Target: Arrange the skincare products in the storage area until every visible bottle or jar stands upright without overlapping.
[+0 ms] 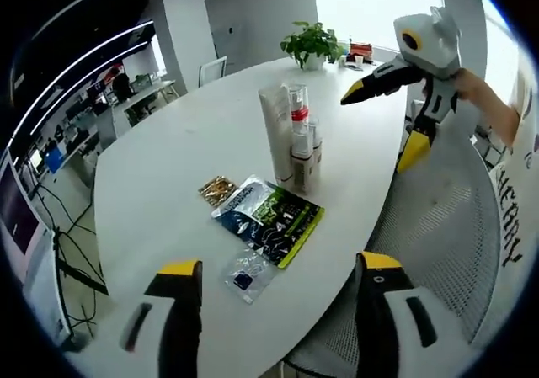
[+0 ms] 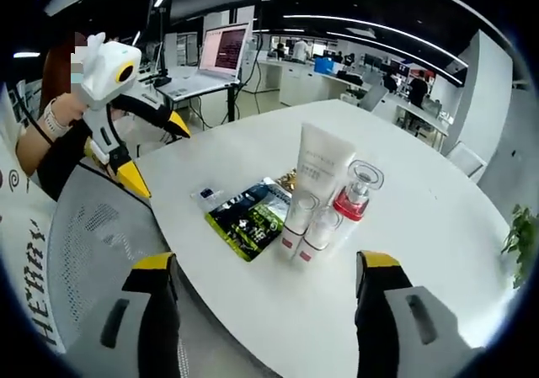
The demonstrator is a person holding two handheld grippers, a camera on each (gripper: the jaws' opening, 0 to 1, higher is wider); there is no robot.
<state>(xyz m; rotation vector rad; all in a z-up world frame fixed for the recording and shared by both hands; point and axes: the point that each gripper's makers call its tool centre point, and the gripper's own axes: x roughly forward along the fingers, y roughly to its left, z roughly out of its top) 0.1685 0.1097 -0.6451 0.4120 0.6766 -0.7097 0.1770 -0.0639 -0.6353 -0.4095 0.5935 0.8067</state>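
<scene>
White desk [image 2: 438, 226]: white tube [image 2: 320, 163], red-collared bottle [image 2: 354, 194] and two small bottles [image 2: 307, 226] upright, clustered mid-desk. Green-black sachet [image 2: 248, 216] lies flat at their 9 o'clock (small clear packet [image 2: 206, 197] beyond). Left gripper [image 1: 278, 319] released, empty. Right gripper [image 2: 265, 311] jaws spread, empty, above mesh chair [image 2: 93, 243].

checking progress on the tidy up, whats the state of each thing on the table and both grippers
white tube: upright on its cap
clear-capped red bottle: upright
two small white bottles: upright, side by side
green-black sachet: lying flat
small clear packet: lying flat
gold packet: lying flat
left gripper: open, empty
right gripper: open, empty
</scene>
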